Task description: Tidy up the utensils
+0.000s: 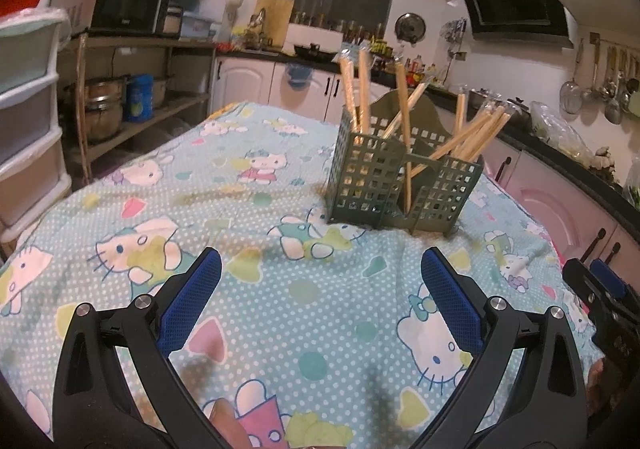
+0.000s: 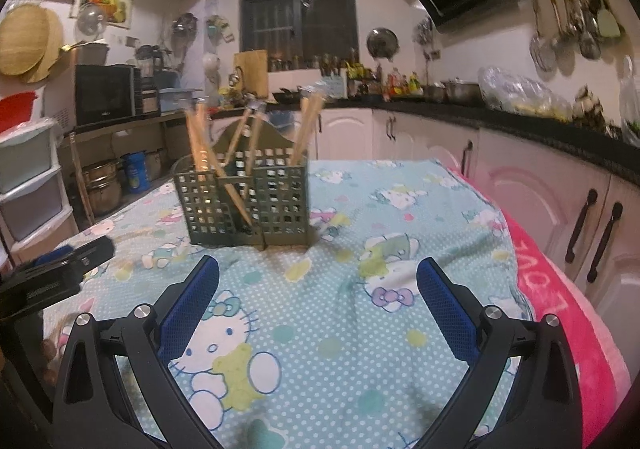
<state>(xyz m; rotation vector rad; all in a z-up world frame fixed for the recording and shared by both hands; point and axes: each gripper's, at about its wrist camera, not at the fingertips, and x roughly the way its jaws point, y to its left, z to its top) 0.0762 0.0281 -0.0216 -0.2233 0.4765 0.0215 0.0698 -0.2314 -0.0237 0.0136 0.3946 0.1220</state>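
A dark green lattice utensil holder [image 1: 400, 185] stands on the Hello Kitty tablecloth [image 1: 260, 289]. Several wrapped wooden chopsticks [image 1: 404, 117] stick out of its compartments, some upright and some leaning right. It also shows in the right wrist view [image 2: 244, 201] with the chopsticks [image 2: 224, 161]. My left gripper [image 1: 320, 277] is open and empty, low over the cloth, short of the holder. My right gripper [image 2: 318, 281] is open and empty, also short of the holder. The right gripper shows at the right edge of the left wrist view [image 1: 600, 289]; the left gripper shows at the left of the right wrist view [image 2: 60, 269].
The table sits in a kitchen. A plastic drawer unit [image 1: 28, 121] and a shelf with pots [image 1: 120, 105] stand to the left. White cabinets [image 2: 540, 201] and a dark counter run along the right. A pink cloth [image 2: 560, 289] hangs at the table's right edge.
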